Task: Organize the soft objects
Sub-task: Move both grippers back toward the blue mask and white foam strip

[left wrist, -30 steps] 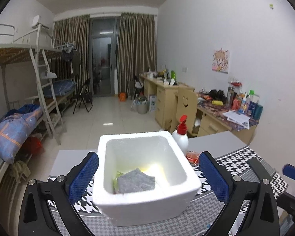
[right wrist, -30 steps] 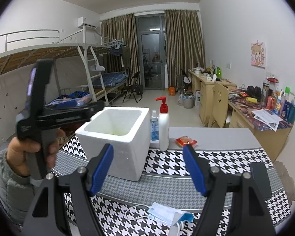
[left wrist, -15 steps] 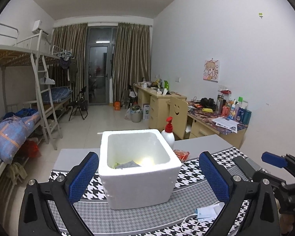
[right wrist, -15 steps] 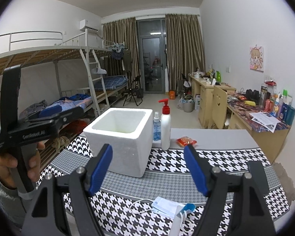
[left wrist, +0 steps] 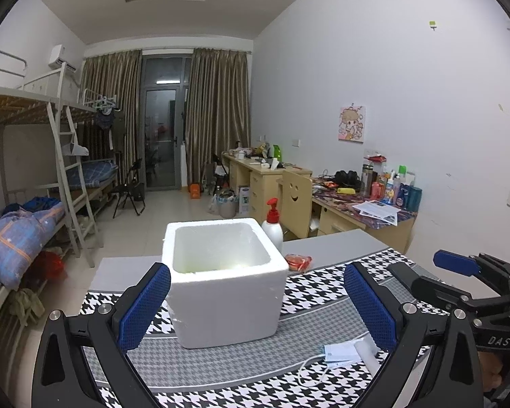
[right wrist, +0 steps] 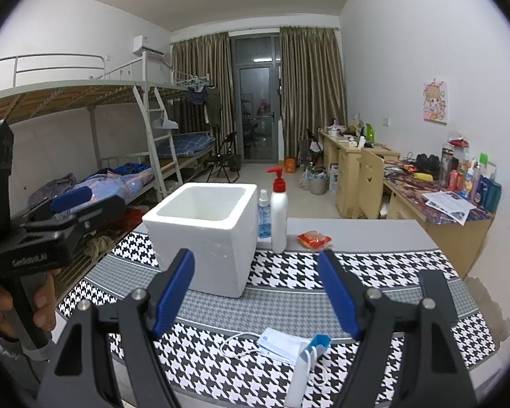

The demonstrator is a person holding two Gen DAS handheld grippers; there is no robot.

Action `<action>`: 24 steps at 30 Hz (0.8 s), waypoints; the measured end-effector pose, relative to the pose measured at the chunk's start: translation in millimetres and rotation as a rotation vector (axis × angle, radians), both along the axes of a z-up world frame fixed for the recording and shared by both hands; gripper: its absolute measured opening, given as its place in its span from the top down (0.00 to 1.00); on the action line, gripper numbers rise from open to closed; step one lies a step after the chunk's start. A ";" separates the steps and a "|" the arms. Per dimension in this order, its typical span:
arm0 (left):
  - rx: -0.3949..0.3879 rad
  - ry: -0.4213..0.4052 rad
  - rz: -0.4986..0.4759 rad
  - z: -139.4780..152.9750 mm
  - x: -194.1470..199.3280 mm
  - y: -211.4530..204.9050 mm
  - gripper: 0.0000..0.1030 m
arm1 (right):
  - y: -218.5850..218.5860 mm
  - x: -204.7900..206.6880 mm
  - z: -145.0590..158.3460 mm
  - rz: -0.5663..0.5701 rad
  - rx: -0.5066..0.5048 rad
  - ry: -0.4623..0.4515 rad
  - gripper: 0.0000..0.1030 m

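Behind foam box (right wrist: 204, 234), blue spray bottle (right wrist: 264, 216) shows only from right gripper (right wrist: 255, 301); both grippers agape, empty.

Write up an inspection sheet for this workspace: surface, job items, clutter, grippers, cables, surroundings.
Surface: houndstooth cloth over a grey table.
Job's things: white foam box, open top, contents barely visible; face mask lying flat near the front edge.
Clutter: pump bottle, small spray bottle, red packet.
Grippers: left gripper open, empty; right gripper open, empty.
Cables: nothing seen.
Surroundings: bunk beds, desks, curtains.
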State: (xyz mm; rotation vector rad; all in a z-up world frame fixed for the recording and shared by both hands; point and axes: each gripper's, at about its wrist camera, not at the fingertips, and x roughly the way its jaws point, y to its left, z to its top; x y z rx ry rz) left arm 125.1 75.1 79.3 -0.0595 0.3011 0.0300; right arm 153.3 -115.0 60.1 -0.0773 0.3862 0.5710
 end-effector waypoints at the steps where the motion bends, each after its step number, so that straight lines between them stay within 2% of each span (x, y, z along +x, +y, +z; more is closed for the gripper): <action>1: 0.000 0.000 -0.003 -1.6 -1.4 -2.1 0.01 | -0.8 -1.1 -1.0 -0.001 0.003 0.001 0.24; 18: 0.022 -0.019 -0.042 -29.5 -26.2 -34.6 0.01 | -19.7 -18.1 -24.9 -0.040 0.004 -0.010 0.24; 24: 0.005 -0.017 -0.040 -43.8 -26.9 -39.1 0.01 | -27.1 -18.5 -38.9 -0.064 -0.010 0.000 0.24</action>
